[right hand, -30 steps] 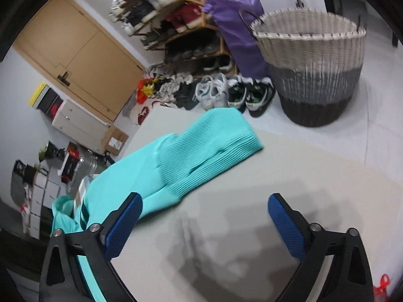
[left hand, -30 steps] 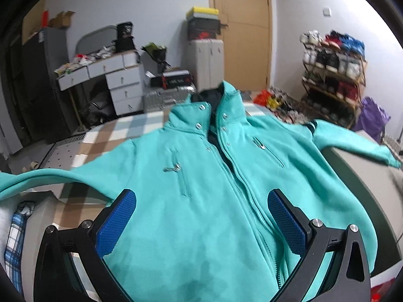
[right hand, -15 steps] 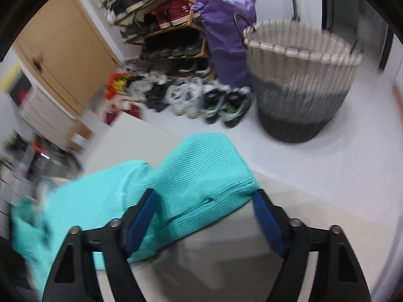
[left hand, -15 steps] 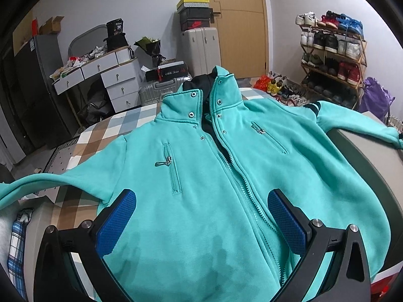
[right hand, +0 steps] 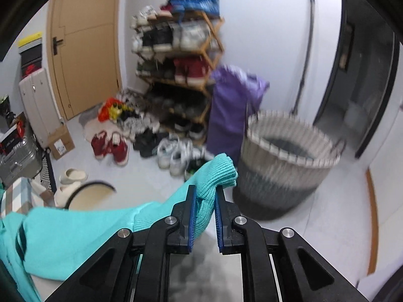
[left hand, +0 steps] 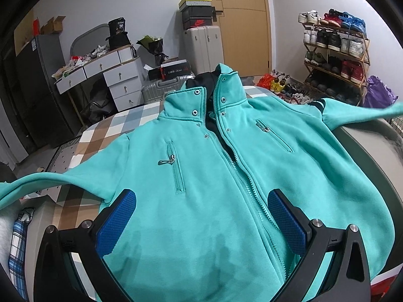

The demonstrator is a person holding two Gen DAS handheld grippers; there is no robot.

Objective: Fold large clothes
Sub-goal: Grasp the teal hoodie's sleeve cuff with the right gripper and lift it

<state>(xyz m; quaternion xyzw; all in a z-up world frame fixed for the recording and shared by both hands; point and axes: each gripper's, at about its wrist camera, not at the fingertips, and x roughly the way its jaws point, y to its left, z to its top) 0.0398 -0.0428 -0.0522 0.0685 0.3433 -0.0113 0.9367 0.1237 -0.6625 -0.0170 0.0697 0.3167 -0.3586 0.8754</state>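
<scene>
A turquoise fleece zip-front jacket with a stand-up snap collar and a black lining (left hand: pixel 206 176) lies face up and spread flat across the middle of the left wrist view, its collar toward the upper centre of the frame, its zip partly open at the neck, one zipped chest pocket on each side; it rests on a bench (left hand: pixel 365 151) whose bare grey top shows at the right edge and whose brown, white and blue checked cloth (left hand: pixel 100 136) shows at the left; the left claw (left hand: pixel 201 221), with blue ribbed pads on black arms, hangs over the jacket's lower front with its fingers spread wide and nothing between them; one sleeve runs off to the lower left of the frame, the other rises off the bench toward the right edge; in the right wrist view the right claw (right hand: pixel 204 216) has just been closing and now pinches the ribbed turquoise cuff (right hand: pixel 214 178) of that sleeve between its blue pads, the cuff bunched and sticking out above the fingertips at frame centre, lifted clear of the bench; beyond it, blurred, stand a woven grey and white laundry basket (right hand: pixel 282 176) at the right, a purple bag (right hand: pixel 231 110) and a wooden shoe rack (right hand: pixel 181 55) at upper centre.
</scene>
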